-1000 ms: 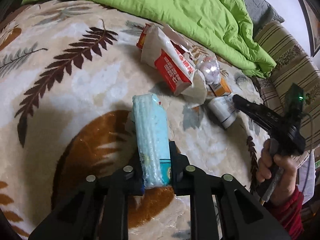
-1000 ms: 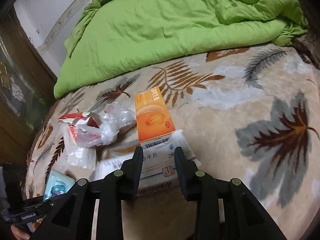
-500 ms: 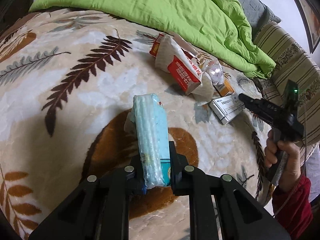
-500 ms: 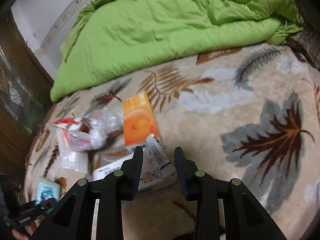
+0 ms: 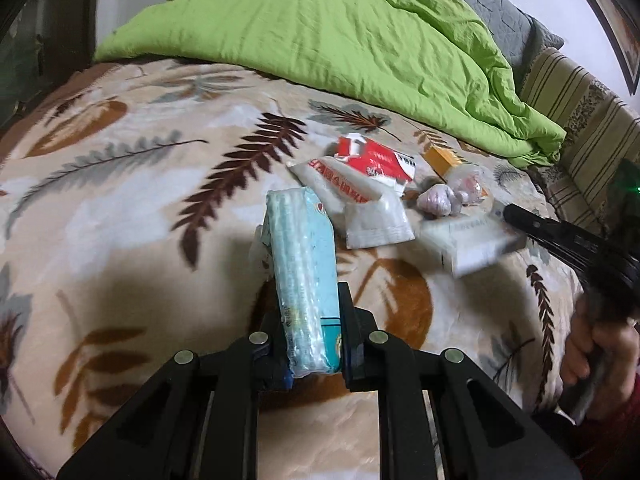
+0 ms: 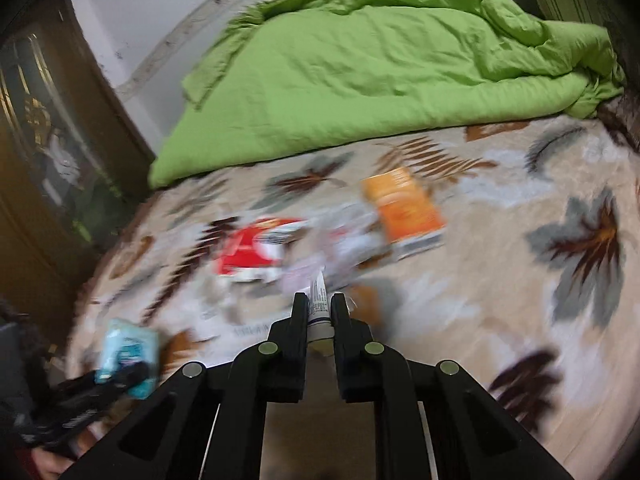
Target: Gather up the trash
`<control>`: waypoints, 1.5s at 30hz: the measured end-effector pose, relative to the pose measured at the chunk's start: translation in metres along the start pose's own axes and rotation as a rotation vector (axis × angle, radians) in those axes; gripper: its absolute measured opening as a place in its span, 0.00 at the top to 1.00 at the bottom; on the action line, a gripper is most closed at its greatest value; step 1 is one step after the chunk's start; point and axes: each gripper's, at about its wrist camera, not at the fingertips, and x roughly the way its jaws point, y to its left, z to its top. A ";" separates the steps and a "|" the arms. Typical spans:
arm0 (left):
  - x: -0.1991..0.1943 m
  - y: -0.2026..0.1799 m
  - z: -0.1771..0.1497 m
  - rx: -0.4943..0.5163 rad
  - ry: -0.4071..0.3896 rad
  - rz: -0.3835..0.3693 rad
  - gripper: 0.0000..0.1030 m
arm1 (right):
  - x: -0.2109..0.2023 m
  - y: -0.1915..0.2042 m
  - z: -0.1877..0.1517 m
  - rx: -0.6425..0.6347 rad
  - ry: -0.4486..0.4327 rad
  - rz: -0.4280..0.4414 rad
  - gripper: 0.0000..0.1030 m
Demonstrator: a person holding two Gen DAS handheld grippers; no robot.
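Left tool (image 5: pixel 308 320) pinches a light-blue tissue pack (image 5: pixel 302 276) above the bed. Right tool (image 6: pixel 320 312) clamps a white box (image 6: pixel 319 306) edge-on; its print is too blurred to read. Red packet (image 5: pixel 374 160) and orange box (image 6: pixel 404 208) lie on the leaf-print blanket (image 5: pixel 120 184), green duvet (image 5: pixel 340 36) behind.

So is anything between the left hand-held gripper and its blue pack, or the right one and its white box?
No. The left hand-held gripper already clamps the blue pack, and the right hand-held gripper clamps the white box. No bin is visible.
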 end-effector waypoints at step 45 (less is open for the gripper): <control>-0.025 -0.004 -0.015 0.065 -0.165 0.193 0.85 | -0.025 0.061 -0.041 -0.128 -0.147 -0.014 0.88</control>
